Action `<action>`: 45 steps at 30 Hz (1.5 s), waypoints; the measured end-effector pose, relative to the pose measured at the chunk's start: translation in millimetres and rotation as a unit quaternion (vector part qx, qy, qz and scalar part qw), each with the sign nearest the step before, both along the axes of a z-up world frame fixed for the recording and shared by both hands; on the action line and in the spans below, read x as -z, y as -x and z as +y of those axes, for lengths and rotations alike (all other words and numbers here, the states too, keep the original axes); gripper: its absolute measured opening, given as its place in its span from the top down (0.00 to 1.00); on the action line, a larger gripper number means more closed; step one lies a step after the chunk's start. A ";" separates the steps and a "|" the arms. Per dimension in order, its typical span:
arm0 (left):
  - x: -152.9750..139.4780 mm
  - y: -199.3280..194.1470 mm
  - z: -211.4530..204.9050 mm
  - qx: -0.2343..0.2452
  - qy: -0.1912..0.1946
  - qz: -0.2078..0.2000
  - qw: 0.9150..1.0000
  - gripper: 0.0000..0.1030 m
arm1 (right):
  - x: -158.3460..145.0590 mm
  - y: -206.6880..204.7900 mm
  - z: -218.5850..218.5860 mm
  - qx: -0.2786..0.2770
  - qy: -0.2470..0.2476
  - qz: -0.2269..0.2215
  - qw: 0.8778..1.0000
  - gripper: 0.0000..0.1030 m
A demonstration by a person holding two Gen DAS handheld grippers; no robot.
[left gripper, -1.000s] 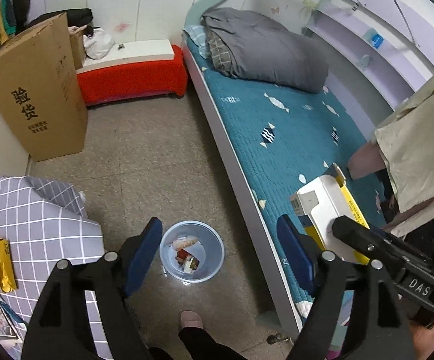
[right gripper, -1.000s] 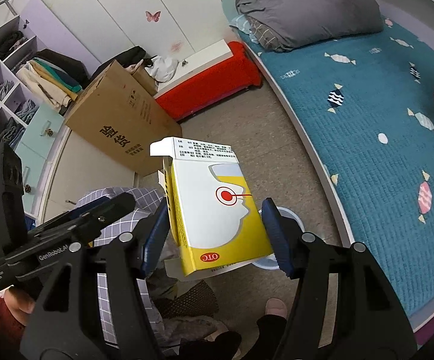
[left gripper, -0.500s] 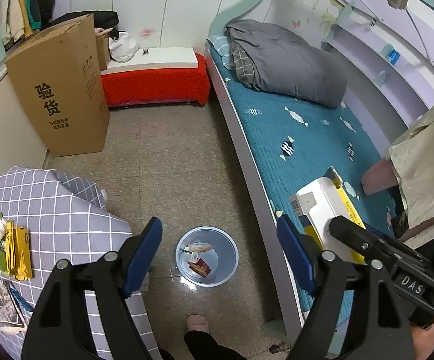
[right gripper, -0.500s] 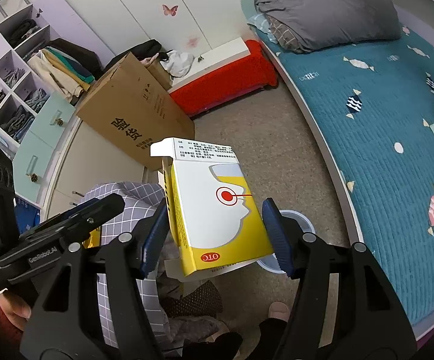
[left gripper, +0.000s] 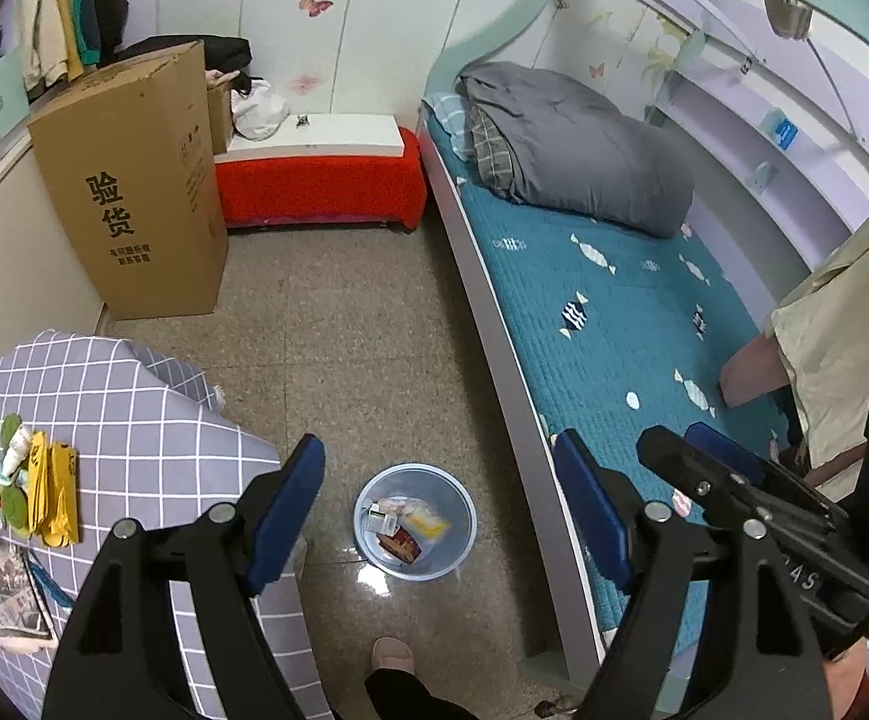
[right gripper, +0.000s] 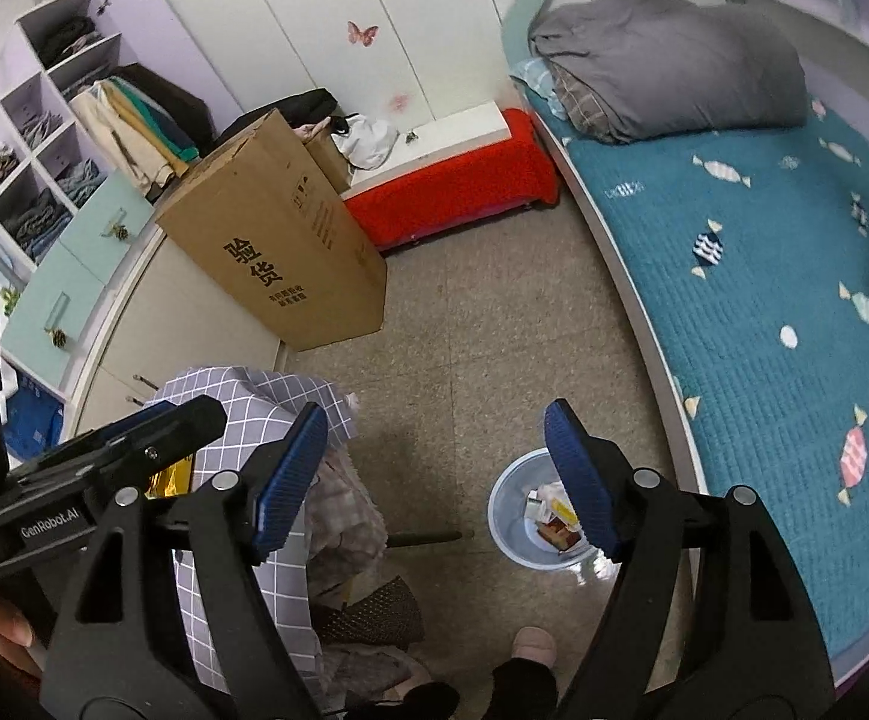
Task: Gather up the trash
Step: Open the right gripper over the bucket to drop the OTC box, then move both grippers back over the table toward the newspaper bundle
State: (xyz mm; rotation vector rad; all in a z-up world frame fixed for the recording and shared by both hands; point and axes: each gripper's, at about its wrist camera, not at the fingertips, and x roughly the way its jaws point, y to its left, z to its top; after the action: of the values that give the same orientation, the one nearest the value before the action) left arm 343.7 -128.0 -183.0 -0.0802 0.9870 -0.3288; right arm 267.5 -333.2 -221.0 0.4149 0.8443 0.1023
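A light blue bin [left gripper: 461,540] stands on the floor between the checked table and the bed. Inside it lie a yellow and white carton [left gripper: 425,523], a red packet and other scraps. My left gripper [left gripper: 437,450] hangs open above the bin with nothing between its blue pads. My right gripper [right gripper: 434,414] is opening, also with nothing in it; its right finger hides part of the bin [right gripper: 506,516]. Yellow packets [left gripper: 50,492] and other wrappers lie on the checked tablecloth [left gripper: 134,420] at the left.
A tall cardboard box [left gripper: 134,192] stands by the cupboards, with a red bench [left gripper: 320,192] beyond it. The bed [left gripper: 614,312] with a grey duvet runs along the right. A person's slippered foot [left gripper: 392,654] is near the bin. A magazine [left gripper: 2,588] lies on the table.
The yellow and white carton has left the right gripper's jaws and now lies in the bin. The right jaws have spread wider. Both grippers have drawn back a little from the bin.
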 end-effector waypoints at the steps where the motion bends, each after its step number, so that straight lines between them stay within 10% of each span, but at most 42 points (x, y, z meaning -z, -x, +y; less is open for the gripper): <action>1: -2.5 3.0 3.0 -0.002 0.003 -0.003 1.000 0.25 | -3.6 4.0 5.4 -0.002 0.006 -0.004 1.000 0.28; 25: -44.8 126.0 172.6 -0.044 0.053 -0.051 0.996 0.24 | -57.0 98.3 164.0 -0.016 0.019 -0.062 0.998 0.27; 45: 33.2 145.9 384.0 -0.224 0.009 0.031 0.974 0.24 | -7.3 73.7 319.7 -0.138 0.004 0.003 0.990 0.26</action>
State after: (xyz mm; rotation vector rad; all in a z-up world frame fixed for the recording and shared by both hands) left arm 197.7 256.0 -216.2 -0.3256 0.9978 0.0807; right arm 193.8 -13.5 -213.7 0.2894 0.9048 0.3544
